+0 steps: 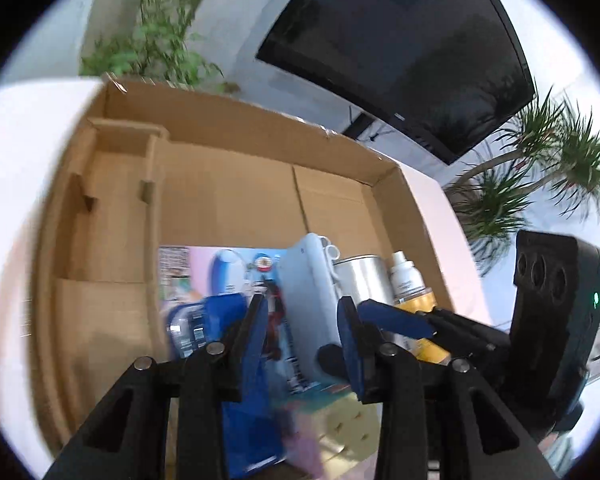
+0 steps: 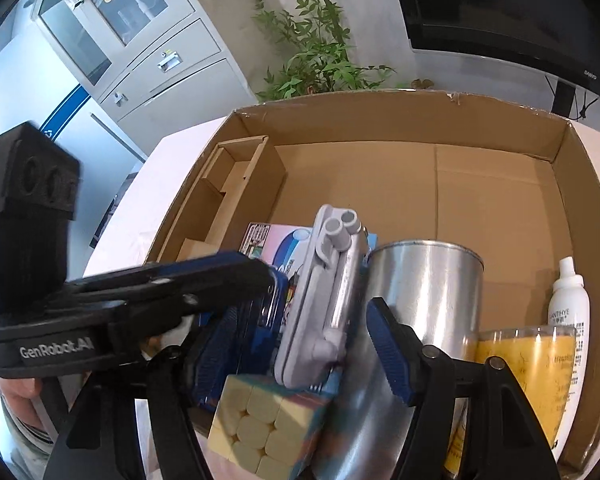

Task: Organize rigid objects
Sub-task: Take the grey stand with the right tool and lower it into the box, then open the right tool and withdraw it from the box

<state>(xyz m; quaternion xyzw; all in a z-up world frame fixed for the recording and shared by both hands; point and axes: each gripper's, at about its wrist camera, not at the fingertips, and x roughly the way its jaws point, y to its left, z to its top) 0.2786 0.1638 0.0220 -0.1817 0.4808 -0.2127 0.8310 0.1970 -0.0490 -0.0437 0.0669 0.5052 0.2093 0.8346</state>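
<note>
- Big open cardboard box [image 2: 500, 208] sits on the white table [image 2: 172, 148], and most of its floor is bare.
- Flat colourful printed pack [image 1: 220, 276] lies at the box's near side.
- Shiny metal can [image 2: 424, 300] stands upright beside it, with the yellow cup [image 2: 532, 364] and white spray bottle [image 2: 568, 300] to its right.
- Grey-white gadget [image 2: 324, 304] stands on edge between pack and can.
- Left gripper [image 1: 304, 328]: fingers spread on either side of the gadget; whether they touch it, cannot tell.
- Right gripper [image 2: 300, 344]: fingers apart, straddling the gadget, nothing clamped.
- Pastel puzzle cube [image 2: 268, 424] sits nearest, just below the gadget.
</note>
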